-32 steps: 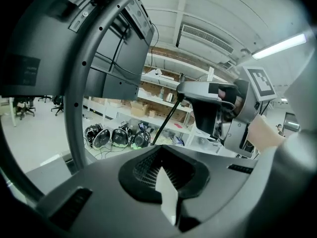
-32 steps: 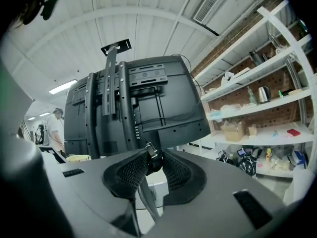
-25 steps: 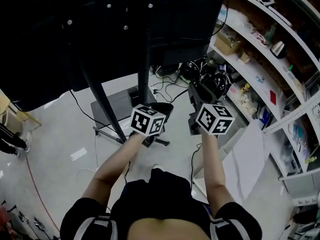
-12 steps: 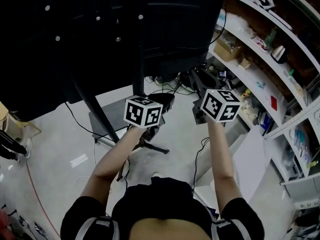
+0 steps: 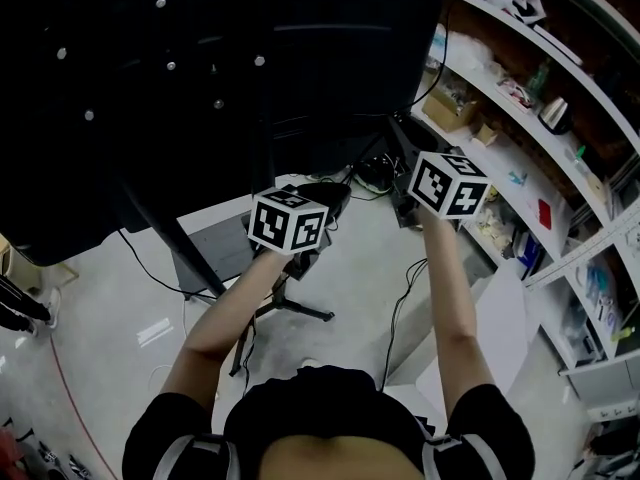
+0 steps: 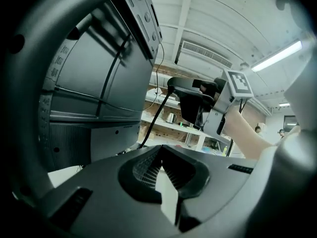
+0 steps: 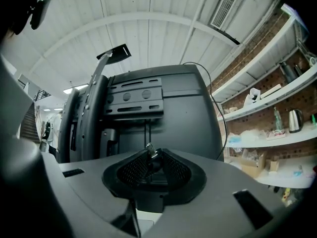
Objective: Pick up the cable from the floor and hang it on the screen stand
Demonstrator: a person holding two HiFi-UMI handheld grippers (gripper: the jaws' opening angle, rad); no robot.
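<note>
The back of the big black screen [image 5: 200, 68] fills the upper head view, on a stand whose legs [image 5: 300, 310] rest on the floor. My right gripper [image 5: 405, 158] is raised beside the screen's right edge. In the right gripper view it [image 7: 151, 158] is shut on the cable's plug [image 7: 149, 152], whose metal prong sticks up between the pads and faces the screen's mounting bracket [image 7: 134, 99]. The left gripper view shows the black cable [image 6: 152, 124] hanging down from that gripper. My left gripper [image 5: 322, 196] is lower and left of it; its jaws [image 6: 159, 150] meet with nothing between them.
Wall shelves [image 5: 520, 118] with boxes and a kettle run along the right. A grey box [image 5: 215, 248] and loose cables [image 5: 400, 298] lie on the pale floor under the screen. A dark pile of gear [image 5: 375, 173] sits near the stand.
Both grippers rose and moved forward toward the back of the screen, the right one higher and farther. The plug stayed in the right gripper.
</note>
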